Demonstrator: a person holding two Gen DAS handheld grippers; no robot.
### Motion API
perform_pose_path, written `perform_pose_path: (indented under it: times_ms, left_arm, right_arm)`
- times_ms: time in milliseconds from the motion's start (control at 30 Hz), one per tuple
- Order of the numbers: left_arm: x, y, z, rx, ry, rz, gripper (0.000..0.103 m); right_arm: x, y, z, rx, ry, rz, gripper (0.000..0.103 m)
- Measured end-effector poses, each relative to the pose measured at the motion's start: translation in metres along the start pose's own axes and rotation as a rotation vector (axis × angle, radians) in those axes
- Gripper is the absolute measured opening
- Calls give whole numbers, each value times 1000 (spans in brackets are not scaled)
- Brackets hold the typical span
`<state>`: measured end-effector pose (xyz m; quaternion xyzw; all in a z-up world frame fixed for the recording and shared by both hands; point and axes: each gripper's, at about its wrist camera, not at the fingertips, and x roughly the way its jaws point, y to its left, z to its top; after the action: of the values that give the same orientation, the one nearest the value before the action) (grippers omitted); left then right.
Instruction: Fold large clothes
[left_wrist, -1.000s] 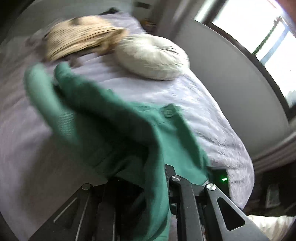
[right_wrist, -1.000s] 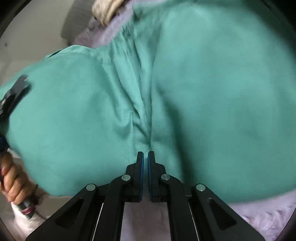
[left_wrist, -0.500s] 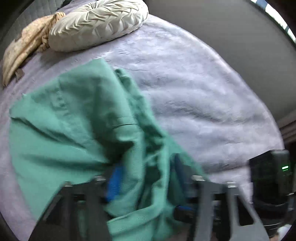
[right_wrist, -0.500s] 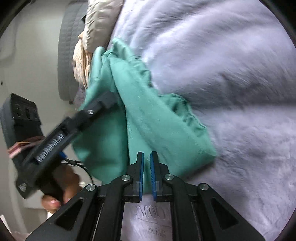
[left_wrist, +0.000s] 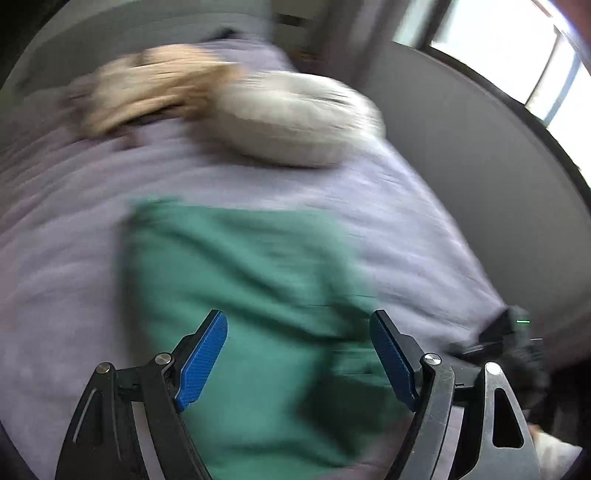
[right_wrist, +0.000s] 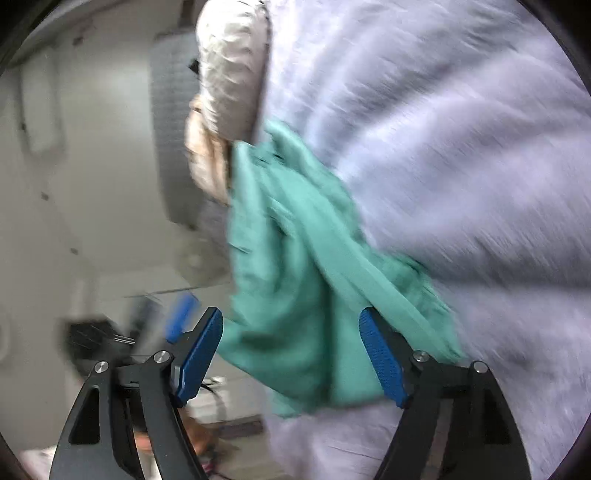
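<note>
A green garment (left_wrist: 243, 295) lies bunched on the lilac bed cover (left_wrist: 66, 236). In the left wrist view it fills the lower middle, just ahead of my left gripper (left_wrist: 299, 354), which is open and empty with its blue pads wide apart. In the right wrist view the same garment (right_wrist: 295, 266) lies in folds near the bed's edge, ahead of my right gripper (right_wrist: 291, 350), which is also open and empty. Both views are motion-blurred.
A round cream cushion (left_wrist: 295, 122) and a beige blanket (left_wrist: 147, 92) lie at the head of the bed. A grey curved wall (left_wrist: 480, 155) runs along the bed's right side. The other handheld unit (left_wrist: 513, 343) shows at the right edge.
Both grippers have opened and let go of the green garment, which now lies on the bed. Both have pulled back from it.
</note>
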<state>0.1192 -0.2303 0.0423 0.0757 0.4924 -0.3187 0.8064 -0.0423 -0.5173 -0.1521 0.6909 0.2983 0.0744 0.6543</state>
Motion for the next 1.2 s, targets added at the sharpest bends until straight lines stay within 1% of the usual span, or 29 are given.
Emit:
perform_pose_path:
  times_ms: [67, 100, 167, 200, 233, 267, 300, 333, 400, 467, 533, 567, 600, 633, 667, 700, 733, 800, 833, 867, 900, 933, 967, 1033, 1067, 1100, 1133, 1167, 1200]
  left_arm:
    - [7, 37, -5, -79, 23, 88, 80]
    - [13, 58, -12, -124, 42, 135, 80]
    - [24, 82, -25, -173, 80, 187, 80]
    - [29, 92, -34, -193, 107, 200, 80]
    - [35, 99, -42, -211, 130, 204, 80]
    - [36, 102, -48, -226, 128, 198, 80]
    - [35, 103, -53, -239, 123, 200, 80]
    - [34, 103, -56, -244, 123, 199, 80]
    - [34, 99, -56, -248, 122, 171, 80]
    - [44, 85, -55, -221, 133, 137, 80]
    - [52, 64, -54, -152, 133, 128, 80]
    - [60, 54, -54, -105, 140, 130, 81]
    - [66, 49, -55, -84, 147, 134, 81]
    - [69, 44, -56, -71, 153, 141, 81]
    - [69, 43, -57, -72, 155, 144, 81]
    - [66, 44, -56, -80, 156, 139, 81]
    - [62, 46, -56, -87, 157, 134, 81]
    - [53, 53, -56, -95, 165, 133, 81]
    - [48, 56, -56, -94, 165, 134, 81]
    - [40, 59, -57, -92, 161, 138, 81]
    - [34, 62, -58, -90, 158, 140, 81]
    - [31, 65, -58, -91, 156, 140, 81]
    - [25, 67, -59, -93, 154, 133, 81]
    - [21, 66, -61, -93, 162, 108, 81]
    - [20, 64, -63, -89, 167, 102, 81]
    - [22, 61, -65, -80, 178, 97, 81]
    - [23, 58, -69, -71, 192, 93, 81]
    - [26, 55, -76, -62, 213, 87, 81]
    - [27, 54, -82, -57, 226, 81, 81]
  right_arm:
    - [17, 6, 13, -1, 51, 15, 80]
    - [30, 12, 19, -13, 79, -5, 80]
    - [53, 24, 30, -62, 125, -68, 80]
    - [66, 31, 34, -94, 148, -109, 80]
    - [76, 37, 38, -124, 166, -152, 76]
    - [86, 45, 41, -162, 179, -200, 45]
    - [94, 53, 42, -207, 193, -270, 20]
    - [98, 60, 42, -234, 197, -290, 7]
    - [91, 79, 41, -301, 164, -253, 7]
    - [75, 90, 43, -340, 115, -253, 7]
    - [64, 80, 49, -328, 95, -302, 7]
    - [62, 72, 55, -317, 92, -355, 7]
    - [62, 59, 59, -298, 101, -416, 7]
    - [62, 49, 61, -274, 110, -451, 7]
    - [59, 40, 62, -239, 114, -458, 8]
    - [54, 36, 59, -223, 107, -445, 9]
    - [46, 40, 56, -220, 88, -434, 13]
    - [33, 54, 47, -268, 67, -446, 19]
    - [26, 65, 40, -310, 62, -450, 26]
    - [19, 74, 33, -357, 60, -450, 35]
    - [13, 88, 25, -416, 66, -437, 40]
    - [12, 97, 21, -446, 74, -425, 50]
    - [13, 107, 16, -478, 88, -413, 57]
    - [19, 119, 8, -531, 138, -407, 57]
    - [27, 120, 5, -552, 162, -432, 57]
    - [37, 119, 4, -568, 190, -481, 57]
    - [40, 114, -3, -572, 211, -521, 41]
    - [44, 108, -4, -557, 228, -542, 1]
    - [44, 100, -4, -528, 234, -550, 3]
